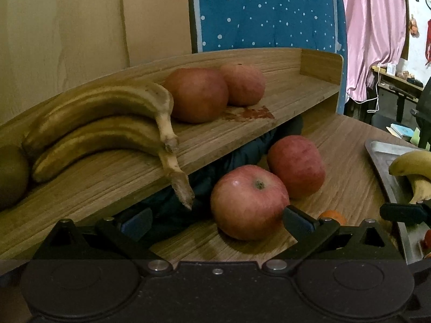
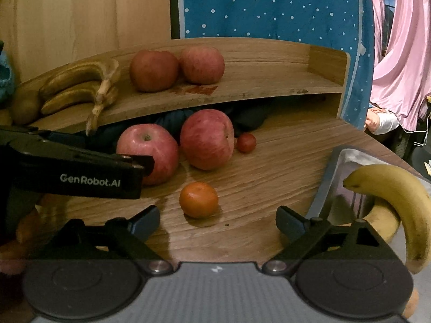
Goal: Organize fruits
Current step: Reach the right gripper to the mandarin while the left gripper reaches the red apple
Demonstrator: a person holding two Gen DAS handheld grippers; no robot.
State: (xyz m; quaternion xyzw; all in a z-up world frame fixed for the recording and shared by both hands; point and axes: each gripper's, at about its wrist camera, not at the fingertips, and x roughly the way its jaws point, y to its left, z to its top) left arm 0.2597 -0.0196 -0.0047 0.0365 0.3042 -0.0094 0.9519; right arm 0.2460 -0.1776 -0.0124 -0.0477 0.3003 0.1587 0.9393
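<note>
Shelf (image 2: 269, 86): holds two brown bananas (image 2: 78, 86), two apples (image 2: 177, 68) and a kiwi (image 2: 25, 106); looks sorted.
Tabletop (image 2: 269, 167): two more apples (image 2: 177, 145), an orange (image 2: 198, 200) and a small red fruit (image 2: 246, 142), not yet put away.
Tray (image 2: 339, 167): at right, carries yellow bananas (image 2: 398, 199).
Left gripper (image 1: 215, 220): spread, empty, right finger touching or just beside the near apple (image 1: 249, 202).
Right gripper (image 2: 218, 222): spread, empty, facing the orange.
Progress: judged roughly half done.
</note>
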